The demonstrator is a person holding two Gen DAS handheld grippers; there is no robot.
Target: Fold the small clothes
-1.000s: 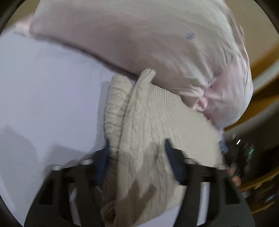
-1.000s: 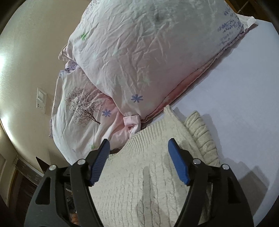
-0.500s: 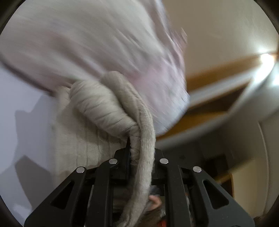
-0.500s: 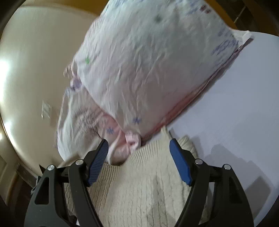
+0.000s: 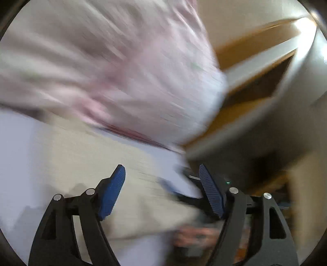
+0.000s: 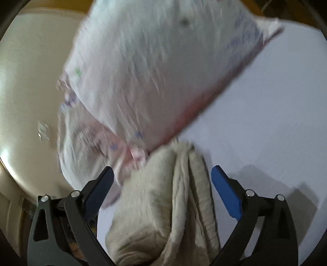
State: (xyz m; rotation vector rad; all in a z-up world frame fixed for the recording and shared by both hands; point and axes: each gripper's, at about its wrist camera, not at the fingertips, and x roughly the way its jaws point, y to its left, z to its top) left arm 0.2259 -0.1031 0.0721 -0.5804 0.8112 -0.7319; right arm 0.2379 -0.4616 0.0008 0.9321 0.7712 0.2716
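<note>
In your left wrist view, heavily blurred, your left tongs (image 5: 162,192) stand wide apart and grip nothing; the cream cable-knit sweater (image 5: 122,174) lies on the pale lilac bed sheet (image 5: 18,153) between and beyond the blue pads (image 5: 112,194). A pale pink crumpled pillow (image 5: 112,67) fills the upper frame just behind the sweater, and to the right you see a cream wall (image 5: 245,18) with wooden trim (image 5: 255,30). In your right wrist view, your right tongs (image 6: 162,190) are likewise spread and holding nothing, with the sweater (image 6: 169,194) bunched in folds on the sheet (image 6: 276,112) between them, its far end touching the flower-printed pillow (image 6: 163,71). A second pillow printed with a tree (image 6: 85,143) lies under it, against the cream wall (image 6: 26,81), which carries a switch plate (image 6: 43,131).
</note>
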